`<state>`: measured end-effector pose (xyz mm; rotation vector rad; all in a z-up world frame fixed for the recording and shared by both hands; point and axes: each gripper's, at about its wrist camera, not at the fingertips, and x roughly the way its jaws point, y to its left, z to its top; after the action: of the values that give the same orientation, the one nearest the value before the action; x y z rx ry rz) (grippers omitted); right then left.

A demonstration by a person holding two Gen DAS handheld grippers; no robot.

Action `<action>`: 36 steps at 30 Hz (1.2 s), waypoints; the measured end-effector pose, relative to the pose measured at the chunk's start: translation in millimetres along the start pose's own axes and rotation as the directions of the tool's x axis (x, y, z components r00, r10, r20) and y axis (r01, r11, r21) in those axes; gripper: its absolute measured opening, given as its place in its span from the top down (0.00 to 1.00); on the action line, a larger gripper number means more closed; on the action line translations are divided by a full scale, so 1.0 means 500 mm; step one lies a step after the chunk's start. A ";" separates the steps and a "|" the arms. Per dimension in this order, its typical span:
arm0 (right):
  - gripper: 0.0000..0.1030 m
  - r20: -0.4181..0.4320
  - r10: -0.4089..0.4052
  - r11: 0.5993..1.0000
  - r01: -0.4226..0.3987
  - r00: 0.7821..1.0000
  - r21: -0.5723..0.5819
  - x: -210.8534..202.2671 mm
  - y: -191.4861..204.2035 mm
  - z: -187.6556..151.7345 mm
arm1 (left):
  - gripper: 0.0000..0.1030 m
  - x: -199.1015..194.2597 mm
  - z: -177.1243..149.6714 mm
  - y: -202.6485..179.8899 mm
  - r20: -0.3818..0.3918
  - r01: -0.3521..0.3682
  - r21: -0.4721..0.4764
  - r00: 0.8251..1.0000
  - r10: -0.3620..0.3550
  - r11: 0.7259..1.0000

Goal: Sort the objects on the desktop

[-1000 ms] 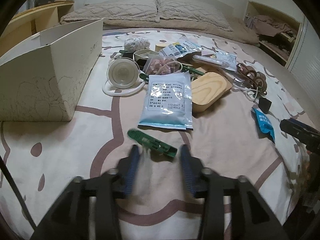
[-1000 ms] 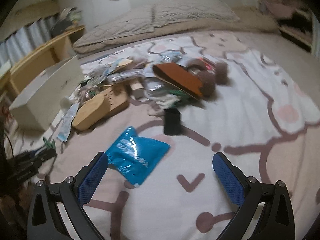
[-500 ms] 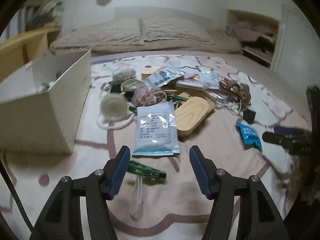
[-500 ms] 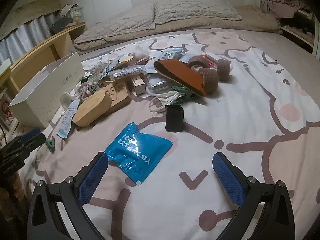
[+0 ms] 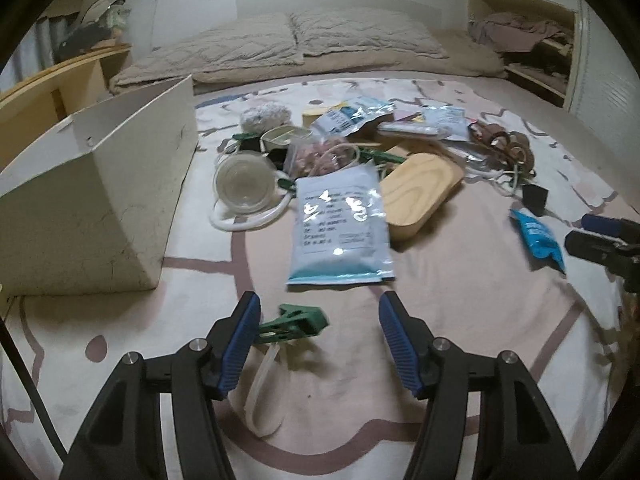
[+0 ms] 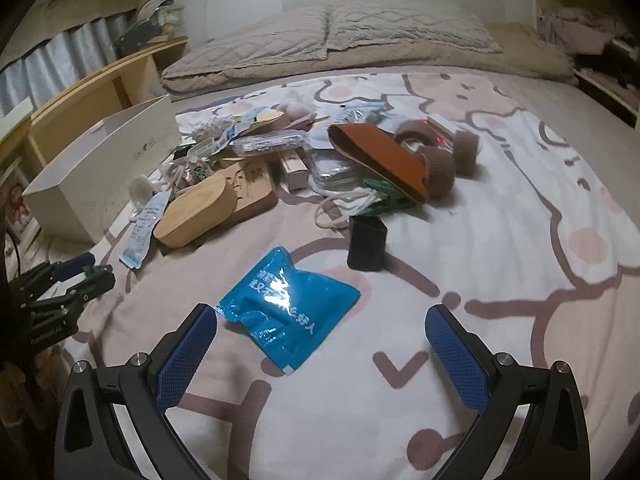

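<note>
1. Left gripper (image 5: 320, 344): we see its blue-padded fingers (image 5: 240, 340) spread wide and holding nothing; it hangs low over the bedspread (image 5: 460, 300).
2. Green clip (image 5: 294, 320): it lies on the bedspread between the left fingers, nearer the left one, with a clear tube (image 5: 260, 392) trailing from under it toward the camera.
3. Silver pouch (image 5: 340, 228): it lies flat just beyond the clip, its far right edge against the wooden lid (image 5: 420, 188).
4. White box (image 5: 100, 184): open-topped, it stands to the left of the pile, apart from the clip.
5. Right gripper (image 6: 320, 356): we find its fingers (image 6: 456, 356) wide apart and empty.
6. Blue packet (image 6: 288, 312): it rests on the bedspread just ahead of the right gripper, toward its left finger.
7. Black cup (image 6: 366, 248): it stands upright beyond the packet, in front of the cluttered heap of objects, and close to a white cord (image 6: 344, 208).
</note>
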<state>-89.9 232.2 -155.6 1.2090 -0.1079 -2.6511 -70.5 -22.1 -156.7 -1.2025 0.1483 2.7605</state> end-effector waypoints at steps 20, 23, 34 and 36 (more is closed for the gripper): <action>0.00 -0.129 0.109 0.984 -0.088 0.986 0.153 0.069 0.047 0.022 | 0.33 -0.032 0.003 0.047 0.040 0.065 -0.127 0.997 -0.060 0.990; 0.00 -0.126 0.084 0.985 -0.063 0.988 0.161 0.079 0.049 0.028 | 0.33 -0.020 0.001 0.044 0.024 0.061 -0.108 0.998 -0.059 0.992; 0.15 -0.099 -0.023 0.997 0.030 0.995 0.076 0.092 0.061 0.019 | 0.33 0.017 -0.013 0.001 -0.051 0.042 -0.016 0.998 -0.043 0.999; 0.19 -0.092 -0.019 0.996 0.027 0.996 0.089 0.089 0.054 0.019 | 0.33 0.019 -0.012 0.001 -0.051 0.049 -0.023 0.997 -0.050 0.999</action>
<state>-120.7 195.4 -177.9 1.3646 -0.2013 -2.6316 -72.5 -22.9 -167.8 -1.2654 0.0921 2.6973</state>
